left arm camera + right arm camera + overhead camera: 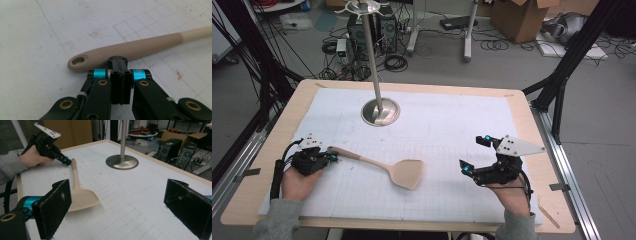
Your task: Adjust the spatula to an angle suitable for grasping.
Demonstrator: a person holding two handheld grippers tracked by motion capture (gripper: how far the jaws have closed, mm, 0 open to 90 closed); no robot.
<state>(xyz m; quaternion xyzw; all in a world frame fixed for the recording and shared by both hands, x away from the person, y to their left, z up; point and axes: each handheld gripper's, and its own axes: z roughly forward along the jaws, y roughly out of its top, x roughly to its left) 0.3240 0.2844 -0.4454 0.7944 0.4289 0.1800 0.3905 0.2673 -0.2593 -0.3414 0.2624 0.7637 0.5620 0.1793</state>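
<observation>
A beige spatula lies flat on the white gridded mat, blade toward the middle, handle pointing left. In the left gripper view its handle, with a hanging hole at the end, lies just beyond my left gripper. That gripper's jaws are pressed together with nothing between them, their tips at the handle's edge. In the high view my left gripper sits at the handle's end. My right gripper hovers right of the blade, jaws wide apart and empty. The right gripper view looks between its pads at the spatula and the left gripper.
A metal pole on a round base stands at the mat's far middle, and its base also appears in the right gripper view. The wooden table edge frames the mat. Cables, boxes and computer gear lie on the floor beyond.
</observation>
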